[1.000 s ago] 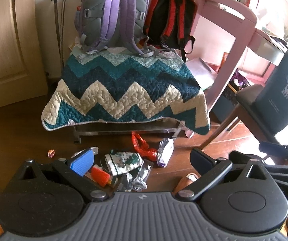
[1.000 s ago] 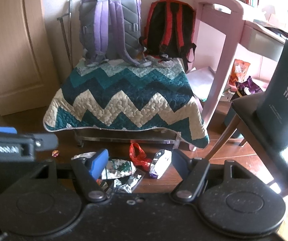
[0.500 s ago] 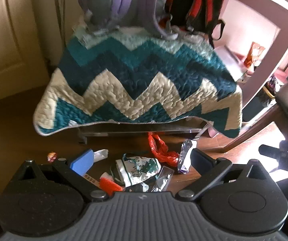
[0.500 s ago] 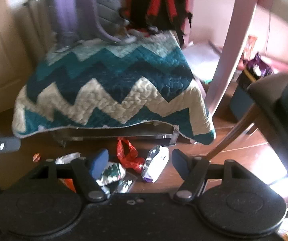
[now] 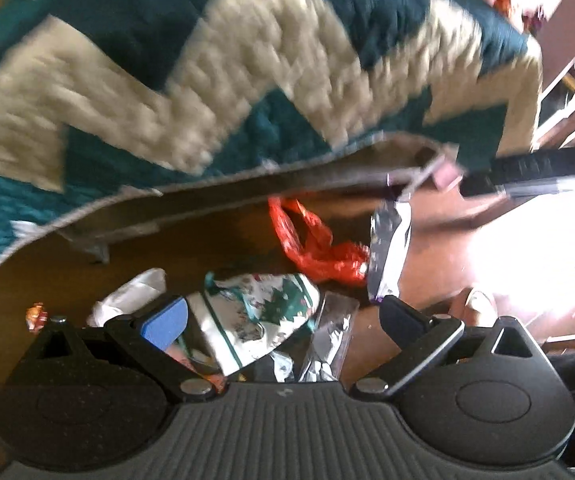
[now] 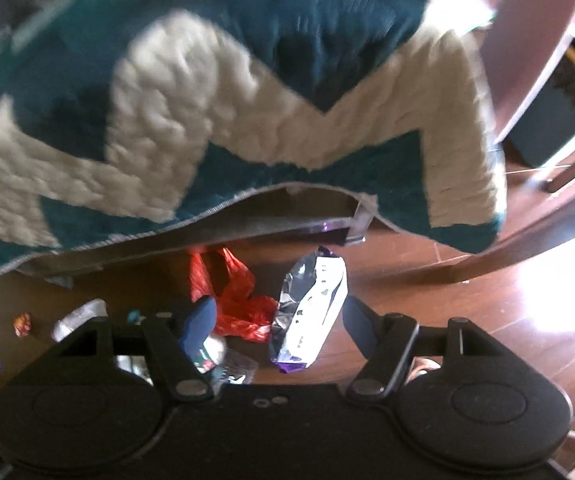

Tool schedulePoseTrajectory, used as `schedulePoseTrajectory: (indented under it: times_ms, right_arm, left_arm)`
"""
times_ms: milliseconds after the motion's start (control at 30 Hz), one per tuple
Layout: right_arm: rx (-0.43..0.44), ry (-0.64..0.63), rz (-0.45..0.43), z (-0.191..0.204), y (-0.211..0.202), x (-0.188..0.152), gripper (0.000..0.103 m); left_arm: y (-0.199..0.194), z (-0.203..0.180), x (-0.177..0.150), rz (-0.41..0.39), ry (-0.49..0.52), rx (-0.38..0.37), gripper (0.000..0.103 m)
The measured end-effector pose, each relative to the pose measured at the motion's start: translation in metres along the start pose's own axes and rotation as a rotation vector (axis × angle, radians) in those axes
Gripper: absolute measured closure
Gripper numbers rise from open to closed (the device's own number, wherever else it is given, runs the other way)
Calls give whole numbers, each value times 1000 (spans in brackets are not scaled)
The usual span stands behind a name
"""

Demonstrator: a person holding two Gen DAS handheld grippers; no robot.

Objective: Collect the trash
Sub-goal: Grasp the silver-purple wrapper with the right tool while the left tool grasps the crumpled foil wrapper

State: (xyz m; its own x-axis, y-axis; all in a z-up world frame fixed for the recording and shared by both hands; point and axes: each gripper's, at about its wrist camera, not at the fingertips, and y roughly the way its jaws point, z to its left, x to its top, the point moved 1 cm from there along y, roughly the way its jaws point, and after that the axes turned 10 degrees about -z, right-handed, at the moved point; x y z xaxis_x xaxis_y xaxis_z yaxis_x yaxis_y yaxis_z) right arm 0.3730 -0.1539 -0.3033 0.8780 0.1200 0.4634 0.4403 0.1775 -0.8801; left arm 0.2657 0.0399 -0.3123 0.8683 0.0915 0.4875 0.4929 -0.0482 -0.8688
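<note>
Trash lies on the wood floor under a quilt-covered bench. In the left wrist view my left gripper point(image 5: 283, 312) is open above a white and green printed wrapper point(image 5: 255, 320), with a silver foil wrapper point(image 5: 329, 336) beside it, a red plastic bag point(image 5: 311, 248) and a purple and silver foil packet point(image 5: 387, 248) beyond. In the right wrist view my right gripper point(image 6: 277, 316) is open, with the purple and silver packet point(image 6: 311, 312) between its fingers and the red bag point(image 6: 231, 296) just left. Both views are blurred.
The teal and cream zigzag quilt point(image 5: 247, 72) hangs low over the bench frame point(image 5: 215, 200), close above the trash. A white crumpled scrap point(image 5: 131, 292) and a small orange candy wrapper point(image 5: 35, 314) lie to the left. A pink desk leg point(image 6: 543, 52) stands right.
Both grippers have dropped lower and moved closer to the trash pile. The backpacks have left the view and the quilt now fills the top. Both stay open.
</note>
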Motion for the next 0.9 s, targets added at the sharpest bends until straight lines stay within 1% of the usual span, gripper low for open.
schedulePoseTrajectory:
  times_ms: [67,133,233,333,467,567,667,700,733,800,867,900]
  right_arm:
    - [4,-29,41,-4,25,-1,33]
    - [2,-22,86,-13,50,-3,33]
    - [-10,67,152,-31,88,-7,35]
    - [-39,161,181,-44,121,-14,35]
    - [-62,218,218,-48,158,-27,35]
    - [-57,239,232,-45,176,-36,36]
    - [-36,257,250,-40,192,-42,36]
    - [-30,262,253,-40,196,-45,36]
    - [-30,263,254,-39,200,-47,36]
    - [-39,243,260,-37,206,-51,36]
    - [-51,233,262,-37,209,-54,36]
    - [-56,231,260,-39,211,-56,37]
  left_arm:
    - [26,-5,-8,43,1,-32,0]
    - [50,-13,-20,95,7,-63,0]
    - [82,-22,-39,170,15,-89,0]
    - [108,-21,-55,228,-28,-115,0]
    - [133,-14,-77,280,-36,-151,1]
    - [147,-9,-90,318,-38,-182,1]
    - [164,-15,-96,357,-35,-200,1]
    - [173,-18,-99,374,-25,-197,2]
    - [180,-20,-101,390,-13,-193,7]
    - [190,-24,-107,415,-14,-195,11]
    - [197,-24,-111,431,-18,-188,11]
    - [201,-24,-113,438,-23,-189,14]
